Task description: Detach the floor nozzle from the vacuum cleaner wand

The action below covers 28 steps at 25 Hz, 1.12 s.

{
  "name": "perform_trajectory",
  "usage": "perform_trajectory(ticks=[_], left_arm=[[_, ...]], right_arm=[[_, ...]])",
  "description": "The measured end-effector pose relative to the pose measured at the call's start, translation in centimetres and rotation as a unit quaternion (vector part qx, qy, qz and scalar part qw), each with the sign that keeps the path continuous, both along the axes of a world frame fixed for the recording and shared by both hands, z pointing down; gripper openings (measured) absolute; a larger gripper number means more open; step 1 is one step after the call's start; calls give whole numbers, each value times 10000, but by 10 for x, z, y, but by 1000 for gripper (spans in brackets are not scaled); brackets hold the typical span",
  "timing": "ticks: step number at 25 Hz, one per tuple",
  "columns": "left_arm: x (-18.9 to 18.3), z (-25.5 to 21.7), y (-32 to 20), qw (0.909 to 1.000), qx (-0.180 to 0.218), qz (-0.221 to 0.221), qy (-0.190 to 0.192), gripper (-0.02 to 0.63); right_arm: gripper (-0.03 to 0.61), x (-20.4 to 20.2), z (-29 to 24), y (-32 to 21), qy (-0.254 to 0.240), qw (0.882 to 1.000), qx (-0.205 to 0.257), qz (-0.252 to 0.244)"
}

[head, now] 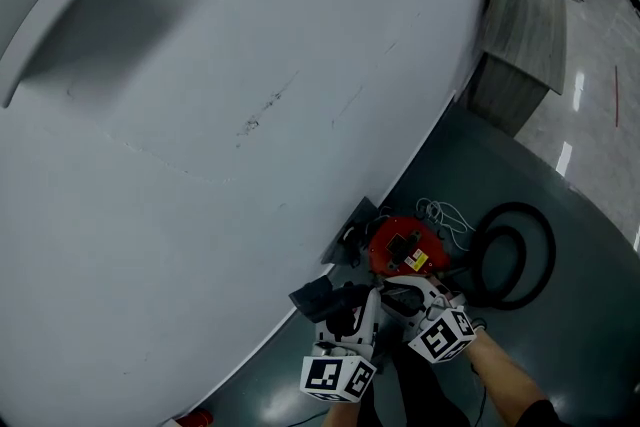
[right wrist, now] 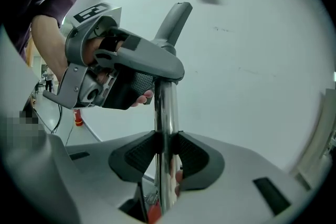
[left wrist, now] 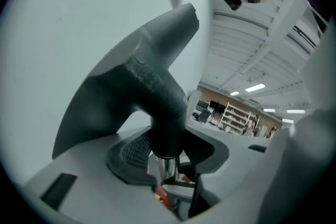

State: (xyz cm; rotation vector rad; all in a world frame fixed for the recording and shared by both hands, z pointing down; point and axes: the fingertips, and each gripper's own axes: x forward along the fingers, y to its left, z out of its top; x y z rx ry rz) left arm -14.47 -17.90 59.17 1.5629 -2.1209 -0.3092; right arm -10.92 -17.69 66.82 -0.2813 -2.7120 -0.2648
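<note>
The dark grey floor nozzle (left wrist: 142,76) stands up on end in front of the white wall, its neck fitted onto the chrome wand (right wrist: 165,113). My left gripper (left wrist: 168,152) is shut on the nozzle's neck, just above the bare wand (left wrist: 167,169). Below it my right gripper (right wrist: 167,152) is shut on the wand, both ribbed pads pressed against the tube. In the right gripper view the left gripper (right wrist: 152,73) clamps the neck under the nozzle (right wrist: 176,18). In the head view the left gripper (head: 345,303) and right gripper (head: 395,303) meet beside the nozzle (head: 325,295).
The red vacuum body (head: 400,245) lies on the dark floor with a coiled black hose (head: 515,255) and a white cord (head: 445,213). The white wall (head: 250,115) is close ahead. A wooden counter (head: 525,25) stands at the upper right.
</note>
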Motion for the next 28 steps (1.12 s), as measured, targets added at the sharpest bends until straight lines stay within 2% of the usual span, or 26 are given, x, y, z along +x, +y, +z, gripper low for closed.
perform_trajectory(ticks=[2,3,4,7,8,9,11,12,13,14,15,16,17,18,20,24,28], left_arm=[[-4,1,2,9965,347,-176,742,176],[-6,1,2,9950,401,-232,882,176],[-6,1,3,9959,346,-240,795,176],[-1,-2,2,9996,-170,-64,-208,176],[0,-3,2,9994,-203,-32,-278,176],[0,-3,2,9999,-96,-52,-75,176],[-2,-3,3,9974,283,-194,638,176],[-4,-3,4,9955,385,-265,828,176],[-4,-3,5,9963,345,-286,730,176],[-3,-6,5,9990,177,-236,328,176],[-1,-10,5,9996,-31,-134,-265,176],[0,-17,5,9965,-160,-34,-817,176],[-1,-26,6,9936,-143,2,-1117,176],[-6,-33,7,9935,-20,-41,-1134,176],[-19,-43,10,9956,212,-179,-900,176],[-26,-51,16,9955,262,-100,-904,176],[-29,-55,24,9959,303,-120,-840,176]], right_arm=[[140,-1,-1,0,26,10000,-33,-38],[140,-2,-1,1,37,10000,-38,-62],[140,-2,-2,2,43,10000,-39,-75],[140,-1,-2,2,7,10000,-15,-40],[140,0,-1,2,-27,10000,1,-22],[140,1,0,1,-49,10000,13,-12],[140,2,0,1,-57,10000,22,-26],[140,1,0,2,-52,10000,24,-45],[140,1,0,3,-48,10000,25,-65],[140,1,-1,3,-39,10000,23,-74],[140,1,-2,4,-19,10000,14,-66],[140,1,-3,3,12,10000,-3,-43],[140,1,-4,2,42,10000,-20,-16],[140,1,-5,1,63,10000,-27,3],[140,1,-3,0,86,10000,-8,12],[141,-1,1,2,119,9999,-78,21],[152,2,-4,4,-1,9992,-407,48]])
